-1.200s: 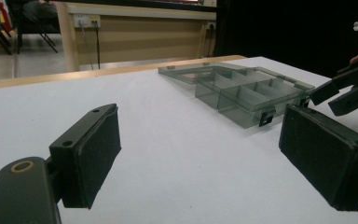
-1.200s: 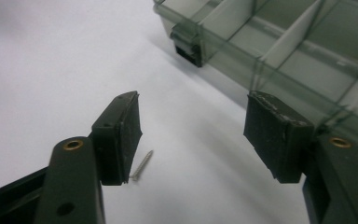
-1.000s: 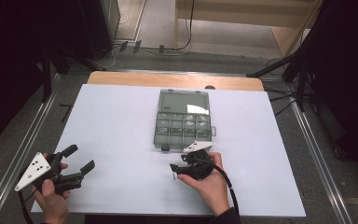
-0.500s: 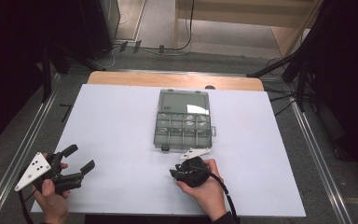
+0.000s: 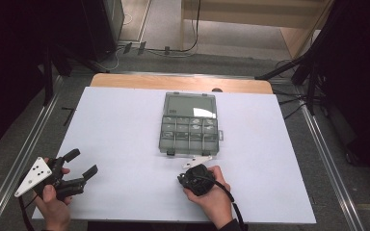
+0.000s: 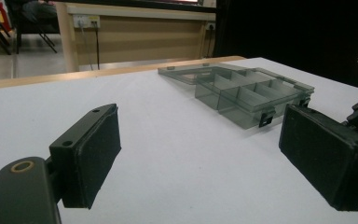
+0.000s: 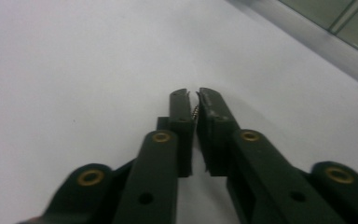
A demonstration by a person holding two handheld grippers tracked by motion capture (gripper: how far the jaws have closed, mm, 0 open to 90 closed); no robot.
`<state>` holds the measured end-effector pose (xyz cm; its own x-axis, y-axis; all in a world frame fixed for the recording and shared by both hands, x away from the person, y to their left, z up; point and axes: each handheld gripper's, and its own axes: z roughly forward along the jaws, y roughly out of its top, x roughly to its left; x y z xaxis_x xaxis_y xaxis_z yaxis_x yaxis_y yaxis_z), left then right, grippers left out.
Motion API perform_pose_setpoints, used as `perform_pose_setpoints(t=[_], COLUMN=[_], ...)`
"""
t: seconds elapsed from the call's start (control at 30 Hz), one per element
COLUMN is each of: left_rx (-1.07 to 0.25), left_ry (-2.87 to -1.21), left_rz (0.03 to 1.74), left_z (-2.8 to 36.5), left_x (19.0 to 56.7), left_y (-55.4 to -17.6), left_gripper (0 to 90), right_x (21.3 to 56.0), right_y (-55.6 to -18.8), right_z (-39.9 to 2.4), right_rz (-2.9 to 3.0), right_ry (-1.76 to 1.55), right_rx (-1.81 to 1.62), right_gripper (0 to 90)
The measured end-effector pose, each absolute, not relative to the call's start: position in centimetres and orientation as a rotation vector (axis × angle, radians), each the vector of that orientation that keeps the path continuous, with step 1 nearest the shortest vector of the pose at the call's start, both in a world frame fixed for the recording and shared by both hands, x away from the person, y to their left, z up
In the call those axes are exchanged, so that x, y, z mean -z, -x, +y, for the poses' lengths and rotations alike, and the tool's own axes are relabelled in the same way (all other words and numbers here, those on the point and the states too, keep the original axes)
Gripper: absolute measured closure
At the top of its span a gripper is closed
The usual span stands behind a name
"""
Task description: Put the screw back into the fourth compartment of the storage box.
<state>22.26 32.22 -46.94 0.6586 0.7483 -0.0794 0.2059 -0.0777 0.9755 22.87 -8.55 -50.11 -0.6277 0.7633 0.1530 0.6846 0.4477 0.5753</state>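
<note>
A clear grey organizer box lies open at the table's middle, its lid flat behind it; the left gripper view has the box ahead to the right. My right gripper is just in front of the box and points down at the white table. Its jaws have just been closing. In the right gripper view this gripper is shut on a small threaded screw pinched between the pads. My left gripper is held open near the front left corner, and nothing lies between its pads.
The white table top has a wooden strip along its far edge. Metal rails run down both sides. Dark stands and cables are on the floor beyond the table.
The right hand has drawn back a little from the box's front edge and tipped its gripper down onto the table. The left hand has stayed put.
</note>
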Motion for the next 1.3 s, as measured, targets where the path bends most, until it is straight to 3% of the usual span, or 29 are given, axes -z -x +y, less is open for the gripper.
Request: perform_pose_setpoints(t=[0.4, 1.3], left_rx=[-0.539, -0.54], left_ry=[-1.625, -1.635], left_rz=[0.798, 0.794], left_z=[32.2, 32.1], left_x=[46.9, 46.9], left_y=[-22.3, -22.2], left_gripper=[12.7, 12.7], right_x=[50.0, 45.9], right_y=[-23.1, -23.9], right_z=[-9.4, -12.1], right_rz=[2.573, 2.46], right_ry=[-1.327, -1.315], right_rx=[-0.994, -1.108], right_gripper=[89.8, 89.8])
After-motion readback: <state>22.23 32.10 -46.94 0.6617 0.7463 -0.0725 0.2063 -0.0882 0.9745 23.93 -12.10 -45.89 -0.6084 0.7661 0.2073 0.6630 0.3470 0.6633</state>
